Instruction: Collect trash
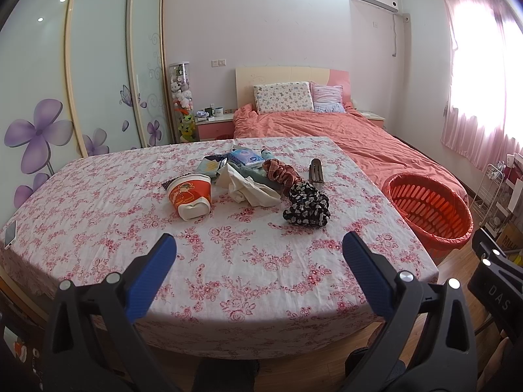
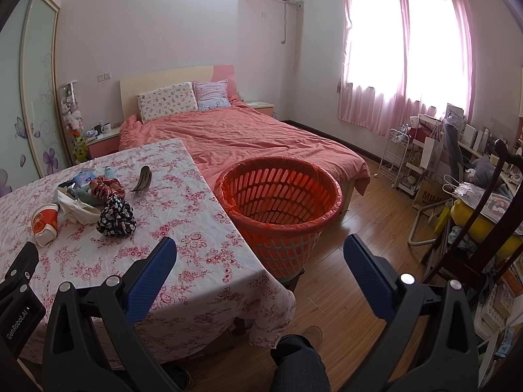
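Observation:
A red-and-white paper cup (image 1: 189,197) lies on its side on the floral tablecloth (image 1: 98,222), next to crumpled white tissue (image 1: 250,187), snack wrappers (image 1: 212,165) and a blue tissue pack (image 1: 246,157). A red-lined basket (image 2: 281,205) stands to the right of the table. My left gripper (image 1: 258,254) is open and empty above the near table edge. My right gripper (image 2: 260,254) is open and empty, between the table corner and the basket. The cup also shows in the right wrist view (image 2: 45,223).
A brown scrunchie (image 1: 281,173), a black floral scrunchie (image 1: 305,204) and a hair clip (image 1: 316,170) lie on the table, and a phone (image 1: 10,233) at its left edge. A bed (image 2: 248,137) stands behind; cluttered shelves (image 2: 457,176) line the right wall.

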